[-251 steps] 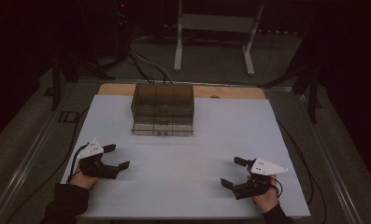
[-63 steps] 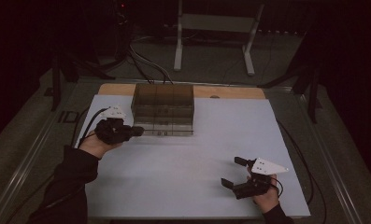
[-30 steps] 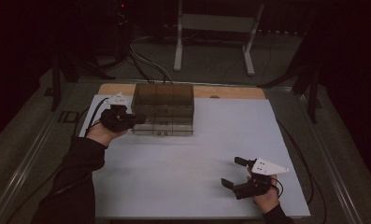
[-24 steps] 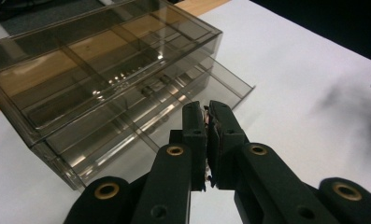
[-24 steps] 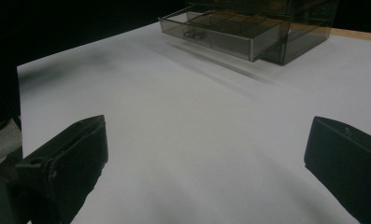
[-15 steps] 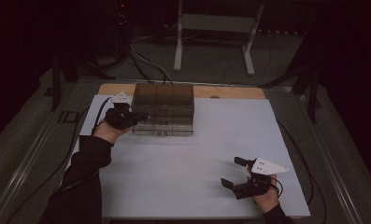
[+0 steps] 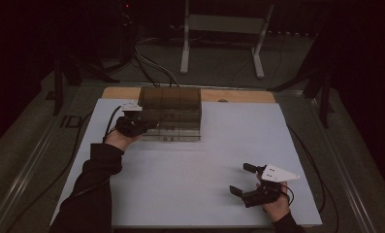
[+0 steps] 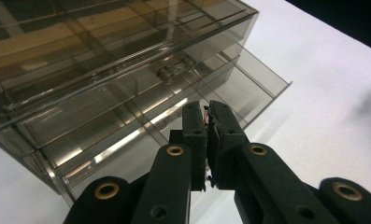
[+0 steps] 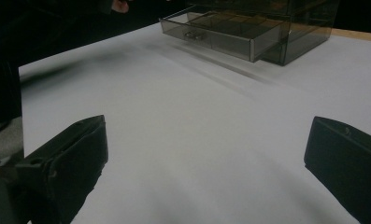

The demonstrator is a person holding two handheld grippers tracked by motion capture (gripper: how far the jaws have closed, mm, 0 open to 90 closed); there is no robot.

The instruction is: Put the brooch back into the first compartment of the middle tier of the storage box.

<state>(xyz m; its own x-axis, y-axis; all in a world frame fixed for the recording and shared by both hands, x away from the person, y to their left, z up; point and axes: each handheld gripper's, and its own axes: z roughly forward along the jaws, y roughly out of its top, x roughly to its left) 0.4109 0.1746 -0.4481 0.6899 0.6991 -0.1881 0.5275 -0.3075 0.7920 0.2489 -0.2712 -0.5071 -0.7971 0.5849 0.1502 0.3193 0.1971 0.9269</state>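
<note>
Drawer unit [image 7: 170, 112]: smoked clear plastic, bottom drawer [image 9: 220, 33] slid partly out
Left tool [image 8: 207, 122] closed, empty; right tool [image 7: 244, 178] wide open, empty

At lower left of the high view a long black sleeve [image 7: 90, 194] covers the person's left arm to the wrist. Both grippers are black: the left gripper [image 8: 206, 140] has matt black fingers [image 8: 192, 140] with brass-coloured rivets, a black cable [image 7: 110, 124], and the right gripper [image 7: 243, 179] carries a pale three-cornered plate [image 7: 277, 173].

Drawer unit [image 9: 248, 28] top cut off
</note>
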